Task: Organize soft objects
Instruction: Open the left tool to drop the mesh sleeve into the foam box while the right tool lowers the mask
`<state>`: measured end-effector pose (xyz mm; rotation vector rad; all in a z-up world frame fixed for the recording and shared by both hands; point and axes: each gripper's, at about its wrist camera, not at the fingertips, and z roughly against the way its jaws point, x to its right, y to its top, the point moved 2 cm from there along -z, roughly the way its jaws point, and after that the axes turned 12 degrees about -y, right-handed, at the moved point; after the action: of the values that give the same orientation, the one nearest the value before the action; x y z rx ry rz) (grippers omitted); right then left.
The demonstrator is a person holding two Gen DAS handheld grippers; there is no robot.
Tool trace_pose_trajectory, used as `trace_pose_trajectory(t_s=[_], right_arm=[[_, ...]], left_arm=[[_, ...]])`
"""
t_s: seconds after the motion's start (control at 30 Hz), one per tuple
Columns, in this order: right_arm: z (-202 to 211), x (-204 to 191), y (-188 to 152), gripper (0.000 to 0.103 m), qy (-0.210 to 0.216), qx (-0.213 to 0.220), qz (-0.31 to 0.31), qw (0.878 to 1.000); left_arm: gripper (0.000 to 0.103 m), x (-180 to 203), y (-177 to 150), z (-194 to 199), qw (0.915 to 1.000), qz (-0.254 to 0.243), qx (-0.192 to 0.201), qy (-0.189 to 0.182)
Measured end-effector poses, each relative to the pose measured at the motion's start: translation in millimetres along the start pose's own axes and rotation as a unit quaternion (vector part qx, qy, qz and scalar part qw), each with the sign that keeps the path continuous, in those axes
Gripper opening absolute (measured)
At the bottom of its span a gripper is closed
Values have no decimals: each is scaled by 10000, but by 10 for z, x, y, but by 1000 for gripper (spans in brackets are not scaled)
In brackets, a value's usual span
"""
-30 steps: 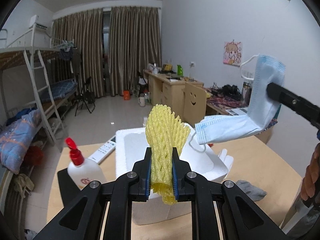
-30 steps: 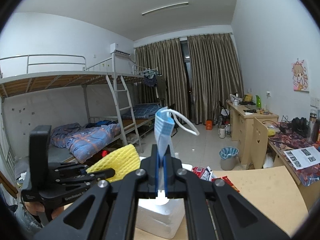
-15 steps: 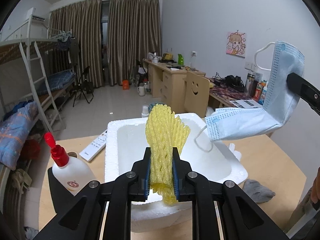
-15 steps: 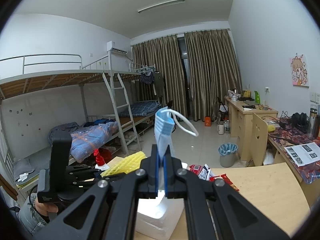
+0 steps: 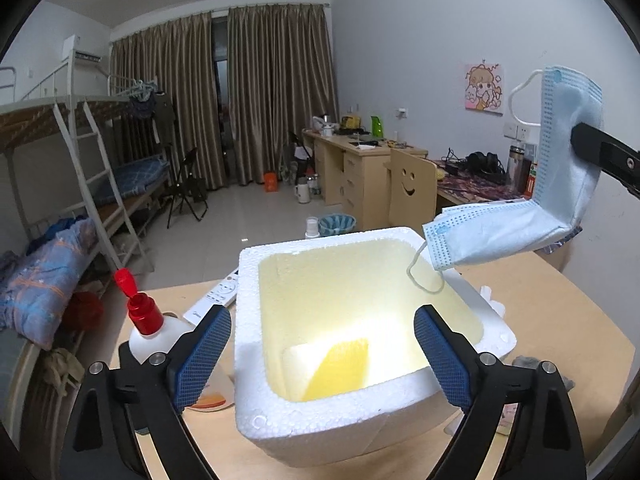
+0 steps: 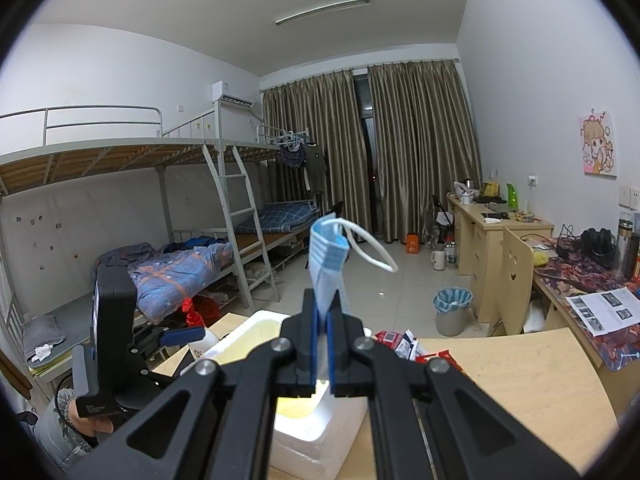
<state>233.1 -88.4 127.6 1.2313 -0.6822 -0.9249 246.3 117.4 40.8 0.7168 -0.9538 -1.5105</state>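
A white foam box [image 5: 248, 320] stands on the wooden table; it also shows in the right wrist view [image 6: 320, 440]. The yellow foam net [image 5: 340, 368] lies on the box floor. My left gripper [image 5: 322, 350] is open and empty, its fingers spread above the box's near side. My right gripper [image 6: 321, 320] is shut on a blue face mask [image 6: 326, 264]. In the left wrist view the mask [image 5: 520, 224] hangs over the box's far right corner, held by the right gripper's finger [image 5: 604, 152].
A white bottle with a red cap [image 5: 148, 332] and a white remote [image 5: 218, 296] lie left of the box. A grey cloth [image 5: 528, 360] lies to its right. Red packets [image 6: 404, 344] lie on the table. Bunk bed, desks and chair stand behind.
My left gripper has opened and let go of the yellow foam net, which now lies inside the box. The mask stays held above the box.
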Motion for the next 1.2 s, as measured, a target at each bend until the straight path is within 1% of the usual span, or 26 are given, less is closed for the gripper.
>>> trace_pose_trajectory(t_s=[0.2, 0.37, 0.43, 0.6, 0.7, 0.93, 1.2], right_arm=[[-18, -23, 5, 6, 28, -15, 42, 10000], [-41, -70, 32, 6, 60, -16, 88, 9999], [-61, -99, 41, 6, 90, -27, 99, 9999], [-153, -182, 33, 6, 171, -97, 132, 9997], [-229, -229, 25, 6, 214, -184, 160, 9995], [-331, -357, 2, 6, 323, -268, 227, 9989], [-560, -431, -70, 6, 363, -504, 273, 9977]], left_arm=[[93, -36, -8, 148, 9999, 56, 149, -6], [94, -91, -35, 363, 9994, 46, 337, 49], [98, -117, -57, 436, 9992, 47, 393, 79], [99, -168, -86, 579, 9985, 41, 544, 103], [103, -218, -111, 656, 9978, 103, 641, 99], [103, -284, -161, 767, 9975, 94, 687, 144], [103, -351, -202, 818, 9972, 150, 726, 123]])
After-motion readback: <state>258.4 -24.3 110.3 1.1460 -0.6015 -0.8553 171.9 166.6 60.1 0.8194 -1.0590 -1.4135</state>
